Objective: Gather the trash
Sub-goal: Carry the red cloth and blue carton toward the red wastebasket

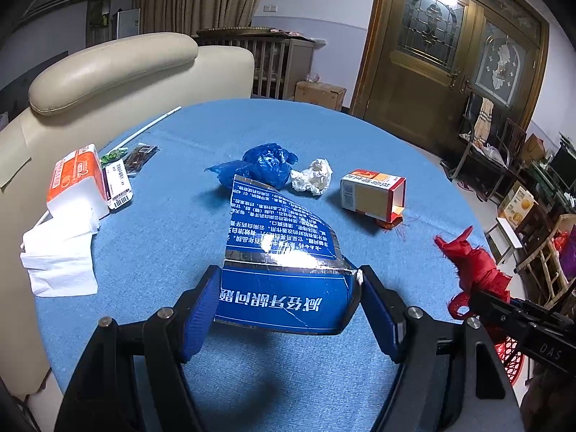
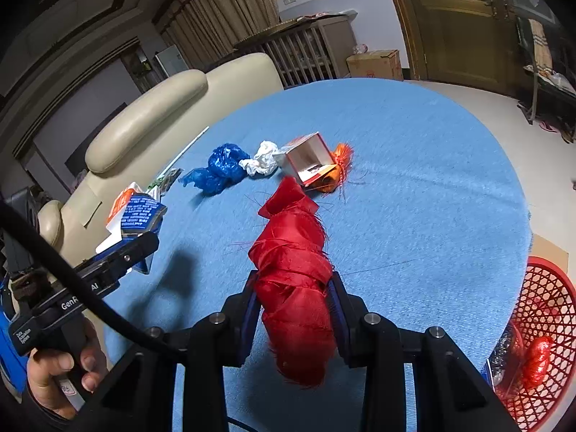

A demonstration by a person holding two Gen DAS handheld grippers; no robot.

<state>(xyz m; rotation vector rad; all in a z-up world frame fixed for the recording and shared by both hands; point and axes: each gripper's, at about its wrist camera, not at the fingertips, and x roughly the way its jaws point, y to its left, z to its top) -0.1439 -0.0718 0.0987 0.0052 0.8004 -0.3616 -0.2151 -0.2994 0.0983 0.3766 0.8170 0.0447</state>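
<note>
Trash on blue table (image 1: 201, 133) | left claw (image 1: 288, 304) clamps blue carton (image 1: 284, 288) | right claw (image 2: 293, 311) clamps red cloth (image 2: 291, 270) (sofa (image 1: 118, 68) behind)

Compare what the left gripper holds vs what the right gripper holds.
The left gripper clamps a flattened blue carton, stiff, glossy and printed with white text; the right gripper clamps a red ribbon bundle, soft, crumpled and frayed. The blue carton spans wide jaws; the red ribbon bundle sits in narrow ones. Both are lifted above the blue tablecloth.
</note>
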